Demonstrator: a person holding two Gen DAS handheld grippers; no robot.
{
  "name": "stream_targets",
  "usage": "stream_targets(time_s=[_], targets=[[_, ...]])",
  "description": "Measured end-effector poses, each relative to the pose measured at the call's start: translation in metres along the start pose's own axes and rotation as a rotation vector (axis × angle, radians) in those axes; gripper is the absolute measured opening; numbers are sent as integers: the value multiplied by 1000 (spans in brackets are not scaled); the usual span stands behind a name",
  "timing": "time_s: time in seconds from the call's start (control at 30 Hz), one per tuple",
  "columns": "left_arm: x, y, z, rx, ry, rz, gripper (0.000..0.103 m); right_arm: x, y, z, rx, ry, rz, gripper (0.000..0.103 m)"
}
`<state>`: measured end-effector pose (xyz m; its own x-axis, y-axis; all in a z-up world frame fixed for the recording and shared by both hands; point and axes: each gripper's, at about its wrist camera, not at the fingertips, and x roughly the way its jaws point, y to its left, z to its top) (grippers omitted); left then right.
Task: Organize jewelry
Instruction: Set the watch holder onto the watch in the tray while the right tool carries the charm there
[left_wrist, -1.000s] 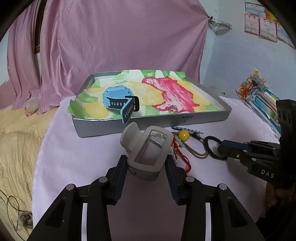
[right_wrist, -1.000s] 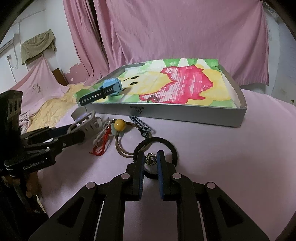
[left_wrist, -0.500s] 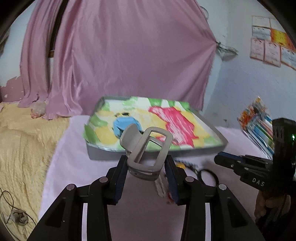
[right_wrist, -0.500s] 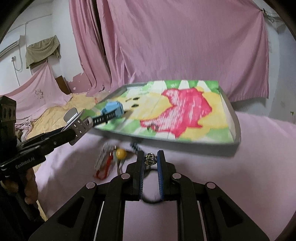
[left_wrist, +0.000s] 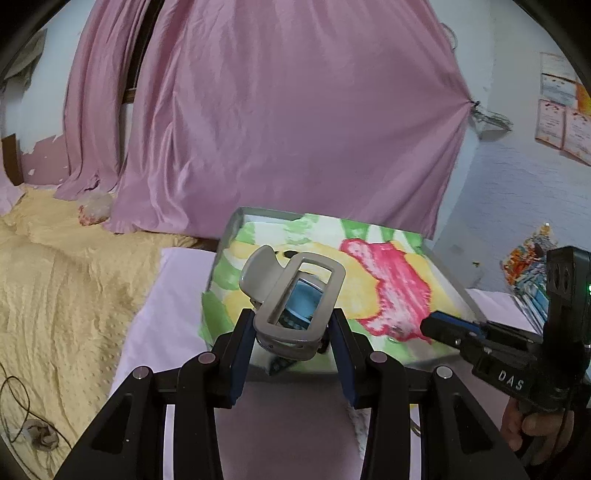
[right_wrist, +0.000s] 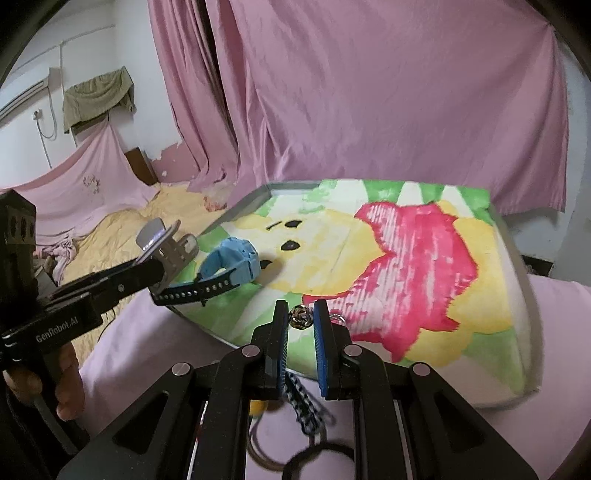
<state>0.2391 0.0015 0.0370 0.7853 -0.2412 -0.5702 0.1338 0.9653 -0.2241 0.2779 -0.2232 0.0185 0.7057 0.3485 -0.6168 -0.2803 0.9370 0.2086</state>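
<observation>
Midway through the carry step, by the look of it: both claws loaded and lifted over the near edge of the tray (right_wrist: 515, 258).

Left claw (left_wrist: 291, 343), lower centre of its own view, clenched on a grey hair claw clip (left_wrist: 295, 295), held clear of any surface, tilted, its open frame showing something blue behind (most likely the watch). Same clip visible at middle left of the right wrist view, just beside the blue smartwatch (right_wrist: 231, 264), apart from it as far as can be judged.

Right claw (right_wrist: 301, 332), lower centre of its view, pinched on a small silver knot bead (right_wrist: 301, 318); black hair tie (right_wrist: 314, 458) hanging blurred below, apparently attached. Bead poised just over the tray's near rim, above the painted liner.

Smartwatch already lying in the tray at its left end, strap poking out over the rim. Left on the pink-covered bench: a dark braided bracelet (right_wrist: 301, 398) and a yellow bead (right_wrist: 257, 406) on a cord, bottom centre.

Next, probably: ease each item further in over the liner, lower until close, then release (clip clear of the watch, bead and tie on a bare patch). After that, back for the bracelet and cord.
</observation>
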Motion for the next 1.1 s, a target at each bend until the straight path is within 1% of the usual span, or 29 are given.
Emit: stream_targets(time_s=[0.17,0.33,0.57,0.77,0.83,0.97,1.03,1.1], targets=[[15,6,7,-12,36,25,38,22,1,1,4,54,-12,12],[26,7,9,-13,79,43,38,33,-2,1,14,87,-27,12],[30,7,12,-6,85,50,38,43,-5,-1,24,124,-34,12],[29,6,11,-15,83,51,38,44,-7,-2,31,127,-32,12],[31,6,9,-15,96,53,38,43,-7,-3,33,123,-37,13],[30,7,5,-25,96,47,43,39,-8,-3,33,111,-49,16],[30,7,5,-25,96,47,44,37,-8,-3,36,103,-51,20],[29,7,5,-27,93,48,47,33,-8,-4,38,88,-53,30]])
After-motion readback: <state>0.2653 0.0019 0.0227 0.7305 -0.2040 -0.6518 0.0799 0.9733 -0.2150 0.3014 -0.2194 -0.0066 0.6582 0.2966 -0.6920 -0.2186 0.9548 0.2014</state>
